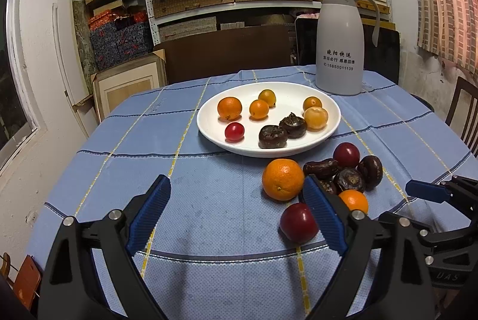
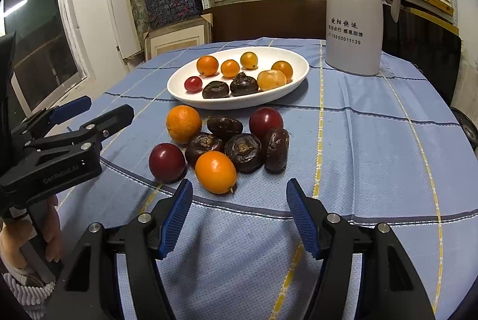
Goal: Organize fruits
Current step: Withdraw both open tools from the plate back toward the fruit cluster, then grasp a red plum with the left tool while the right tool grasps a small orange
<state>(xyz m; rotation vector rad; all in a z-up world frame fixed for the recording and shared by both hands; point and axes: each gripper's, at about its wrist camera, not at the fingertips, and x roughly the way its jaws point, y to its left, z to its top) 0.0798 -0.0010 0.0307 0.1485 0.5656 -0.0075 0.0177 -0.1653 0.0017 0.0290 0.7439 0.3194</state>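
A white plate on the blue tablecloth holds several oranges, a small red fruit and two dark brown fruits. In front of it a loose pile lies on the cloth: a large orange, a small orange, two red plums and several dark brown fruits. My left gripper is open and empty, left of the pile. My right gripper is open and empty, just short of the small orange.
A white thermos jug stands behind the plate at the right. Shelves of boxes fill the back wall. A chair back is at the table's right edge. A window is on the left.
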